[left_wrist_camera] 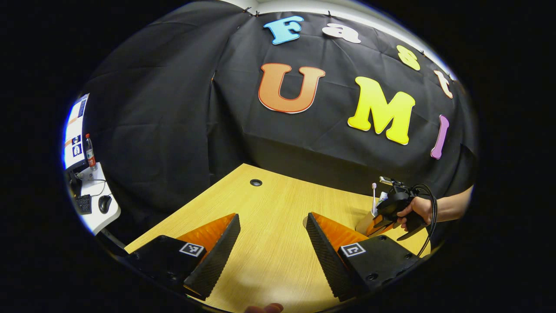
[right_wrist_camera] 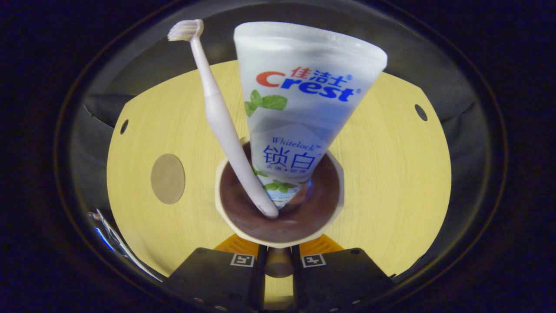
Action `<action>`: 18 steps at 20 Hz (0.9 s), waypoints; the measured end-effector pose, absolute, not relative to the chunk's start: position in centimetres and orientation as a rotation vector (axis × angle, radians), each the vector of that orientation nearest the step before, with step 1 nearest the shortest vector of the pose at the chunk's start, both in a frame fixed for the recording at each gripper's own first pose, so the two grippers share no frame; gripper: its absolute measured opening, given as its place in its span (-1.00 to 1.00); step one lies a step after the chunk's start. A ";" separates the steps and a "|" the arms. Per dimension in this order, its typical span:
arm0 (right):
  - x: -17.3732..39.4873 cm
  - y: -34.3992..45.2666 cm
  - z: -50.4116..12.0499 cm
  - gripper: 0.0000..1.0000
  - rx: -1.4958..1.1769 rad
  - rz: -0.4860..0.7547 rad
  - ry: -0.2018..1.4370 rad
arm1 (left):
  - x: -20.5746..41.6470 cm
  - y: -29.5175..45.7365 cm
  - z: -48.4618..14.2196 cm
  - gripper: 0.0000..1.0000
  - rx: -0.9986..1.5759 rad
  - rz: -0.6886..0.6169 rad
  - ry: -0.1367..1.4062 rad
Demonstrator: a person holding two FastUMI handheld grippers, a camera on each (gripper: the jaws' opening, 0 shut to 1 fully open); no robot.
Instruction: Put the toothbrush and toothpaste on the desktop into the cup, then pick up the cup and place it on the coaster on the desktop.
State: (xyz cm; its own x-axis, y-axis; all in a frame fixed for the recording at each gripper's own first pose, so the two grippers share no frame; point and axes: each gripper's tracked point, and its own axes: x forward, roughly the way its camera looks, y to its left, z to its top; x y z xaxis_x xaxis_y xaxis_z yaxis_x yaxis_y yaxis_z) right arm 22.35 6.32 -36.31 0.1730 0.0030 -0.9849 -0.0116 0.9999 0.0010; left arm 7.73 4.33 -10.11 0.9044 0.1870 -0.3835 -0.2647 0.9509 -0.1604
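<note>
Right hand-held gripper [right_wrist_camera: 278,256] clamps the cup [right_wrist_camera: 280,237] from directly above.

I see a pale pink toothbrush [right_wrist_camera: 219,114] w/ white bristles, white toothpaste [right_wrist_camera: 299,108] w/ blue, red lettering & green leaves, cream cup [right_wrist_camera: 334,204] brown inside, tan coaster [right_wrist_camera: 167,178], yellow woodgrain bench [right_wrist_camera: 391,174], black-orange tongs [left_wrist_camera: 273,243]

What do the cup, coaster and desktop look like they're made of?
Cup: probably ceramic or glazed plastic; cream faceted rim, glossy dark brown inside with soft reflections. Can't tell which.
Coaster: likely cork or felt; flat matte tan-grey disc, no sheen.
Desktop: wood-look laminate; fine straight pale grain, even satin surface, round cable holes.
The right gripper has its fingers closed on the cup's wall.
</note>
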 end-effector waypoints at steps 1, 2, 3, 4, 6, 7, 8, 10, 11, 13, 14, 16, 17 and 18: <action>22.5 6.3 -36.2 -0.53 -0.015 0.019 1.389 | 7.4 4.5 -10.0 0.96 -0.211 0.233 0.371; 22.8 6.3 -36.0 -0.53 -0.024 0.027 1.374 | 7.2 4.6 -9.9 0.96 -0.212 0.232 0.369; 22.7 6.3 -36.0 -0.53 -0.034 0.039 1.362 | 7.0 4.7 -9.9 0.96 -0.211 0.233 0.368; 22.9 6.5 -35.9 -0.53 -0.031 0.052 1.349 | 6.8 4.9 -9.9 0.96 -0.209 0.236 0.368; 23.0 6.7 -36.0 -0.53 -0.029 0.083 1.332 | 6.3 5.3 -9.8 0.96 -0.208 0.241 0.368; 23.2 6.7 -35.8 -0.53 -0.034 0.103 1.320 | 6.1 5.6 -9.7 0.96 -0.207 0.245 0.365; 23.2 6.7 -35.8 -0.53 -0.047 0.124 1.313 | 5.9 5.9 -9.5 0.96 -0.207 0.251 0.363; 23.1 6.8 -36.0 -0.53 -0.064 0.163 1.306 | 5.2 6.3 -9.8 0.96 -0.207 0.257 0.372; 22.9 6.8 -36.1 -0.53 -0.072 0.181 1.310 | 4.8 6.5 -9.8 0.96 -0.206 0.260 0.374; 23.0 6.5 -36.1 -0.53 -0.085 0.208 1.324 | 4.3 7.2 -9.5 0.96 -0.193 0.271 0.368; 23.1 6.4 -35.8 -0.53 -0.091 0.218 1.329 | 4.1 7.6 -9.5 0.96 -0.189 0.278 0.367; 23.2 6.2 -35.6 -0.53 -0.102 0.229 1.333 | 3.7 8.2 -9.6 0.96 -0.189 0.291 0.372; 23.2 6.1 -35.7 -0.53 -0.111 0.232 1.334 | 3.5 8.7 -9.8 0.96 -0.191 0.298 0.375; 23.2 5.9 -35.6 -0.53 -0.123 0.236 1.335 | 3.3 9.0 -9.9 0.96 -0.193 0.305 0.378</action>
State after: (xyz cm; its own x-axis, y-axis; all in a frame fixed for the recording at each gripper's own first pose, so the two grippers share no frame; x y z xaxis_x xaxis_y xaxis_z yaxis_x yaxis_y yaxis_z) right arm 23.23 5.91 -35.62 0.2141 0.0992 -0.9718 -0.2397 0.9697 0.0462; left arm 3.33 9.04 -9.91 0.8846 0.2560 -0.3899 -0.3272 0.9363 -0.1276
